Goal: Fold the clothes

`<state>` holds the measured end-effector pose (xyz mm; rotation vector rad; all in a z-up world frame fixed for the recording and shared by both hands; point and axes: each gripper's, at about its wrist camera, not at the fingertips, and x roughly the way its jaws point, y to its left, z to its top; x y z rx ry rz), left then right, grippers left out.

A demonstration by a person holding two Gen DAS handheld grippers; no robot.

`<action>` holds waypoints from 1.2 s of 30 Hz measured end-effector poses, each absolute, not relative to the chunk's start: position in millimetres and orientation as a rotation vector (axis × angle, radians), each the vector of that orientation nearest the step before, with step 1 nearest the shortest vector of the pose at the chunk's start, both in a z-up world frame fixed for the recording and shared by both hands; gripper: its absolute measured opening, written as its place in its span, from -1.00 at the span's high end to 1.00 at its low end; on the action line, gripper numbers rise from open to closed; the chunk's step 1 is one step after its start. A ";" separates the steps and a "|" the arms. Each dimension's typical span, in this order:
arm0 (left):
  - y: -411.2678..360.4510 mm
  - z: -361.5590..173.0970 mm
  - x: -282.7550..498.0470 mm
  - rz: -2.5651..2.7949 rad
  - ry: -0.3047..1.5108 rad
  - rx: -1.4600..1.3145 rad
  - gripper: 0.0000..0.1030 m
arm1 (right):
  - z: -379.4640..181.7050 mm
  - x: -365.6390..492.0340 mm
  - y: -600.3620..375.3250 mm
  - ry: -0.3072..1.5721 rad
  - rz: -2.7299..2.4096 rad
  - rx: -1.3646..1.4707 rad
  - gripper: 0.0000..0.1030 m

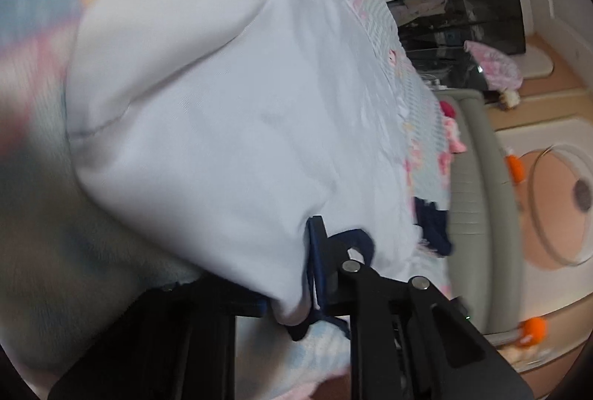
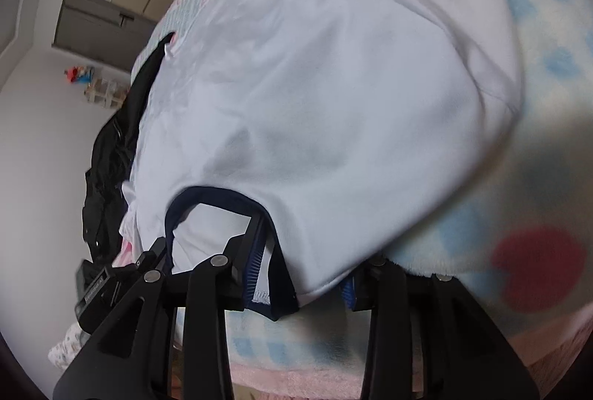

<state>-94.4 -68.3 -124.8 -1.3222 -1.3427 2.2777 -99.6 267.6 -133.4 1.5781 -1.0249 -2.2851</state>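
A: The left gripper [image 1: 296, 292] is pinching the white cotton T-shirt with navy neck trim [image 1: 222, 125], its blue-padded fingers [image 1: 318, 270] closing on the fabric by the collar.

B: And the right gripper [image 2: 307, 274]?

A: Its fingers [image 2: 255, 251] are clamping the same shirt's shoulder beside the navy neckline [image 2: 218, 196]. The shirt is spreading over the pale blue-and-white checked fleece blanket [image 2: 548, 29] on the bed, a black garment [image 2: 111, 155] lying just beside it.
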 end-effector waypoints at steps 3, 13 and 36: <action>-60.8 -99.7 -92.7 2.397 -1.162 -1.304 0.85 | -111.8 -95.2 263.7 -0.901 -2.355 1.531 0.68; -39.4 -74.9 -71.6 2.449 -0.903 -1.364 0.95 | -62.1 -66.3 264.7 -0.556 -2.540 1.402 0.89; -44.2 -29.1 -19.0 2.619 -0.504 -1.337 0.70 | -20.5 -8.2 288.5 -0.408 -2.590 1.445 0.39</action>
